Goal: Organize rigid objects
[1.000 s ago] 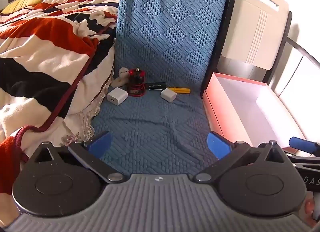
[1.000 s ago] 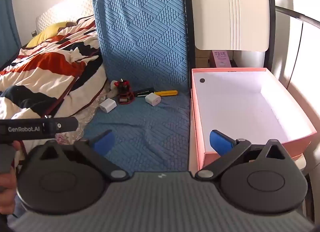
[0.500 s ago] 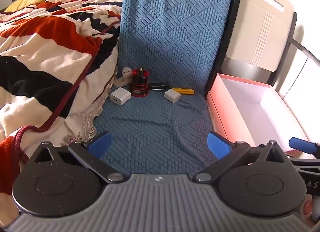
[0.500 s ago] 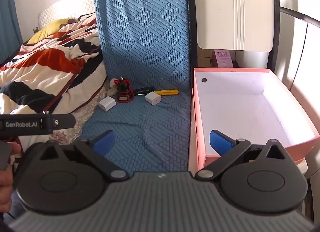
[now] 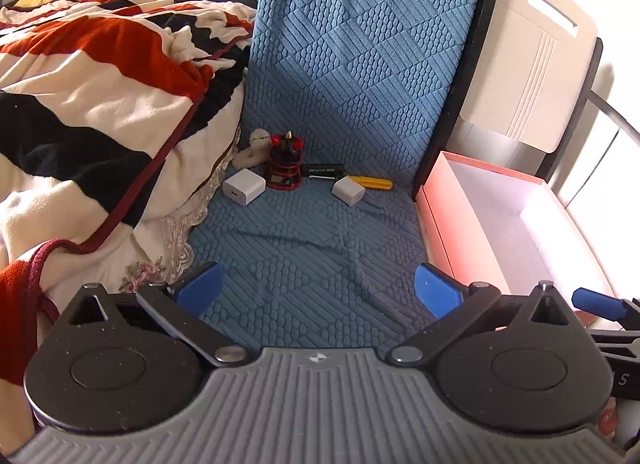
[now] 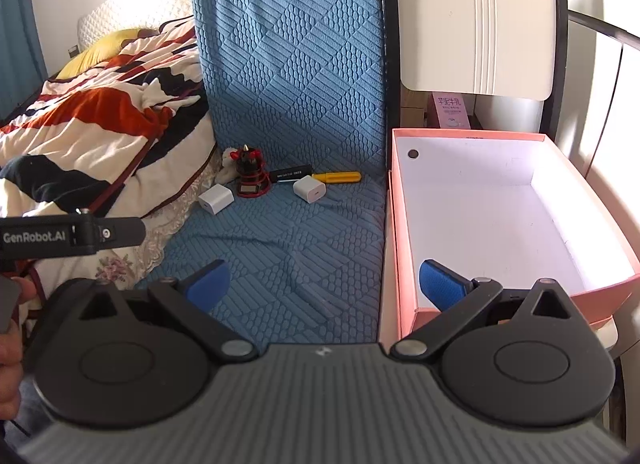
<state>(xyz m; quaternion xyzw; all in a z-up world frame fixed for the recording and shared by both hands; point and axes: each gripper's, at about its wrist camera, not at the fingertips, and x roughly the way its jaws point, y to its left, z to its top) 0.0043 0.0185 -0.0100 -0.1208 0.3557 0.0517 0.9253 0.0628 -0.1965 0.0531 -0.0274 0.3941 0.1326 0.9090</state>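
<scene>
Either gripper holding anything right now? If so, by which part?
Nothing is held. Left gripper and right gripper are both open and empty, above the blue mat.

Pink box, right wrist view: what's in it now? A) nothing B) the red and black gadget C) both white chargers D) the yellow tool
A: the pink box shows only its bare white floor; the white chargers, yellow tool and red and black gadget all lie on the blue mat.

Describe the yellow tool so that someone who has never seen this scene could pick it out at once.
Start at the blue quilted mat beside the pink box. Where the mat bends upward, a small cluster of items lies in a row. The yellow tool is its rightmost piece, nearest the box: a slim stick lying flat, the only yellow item, just behind a white cube charger.
</scene>
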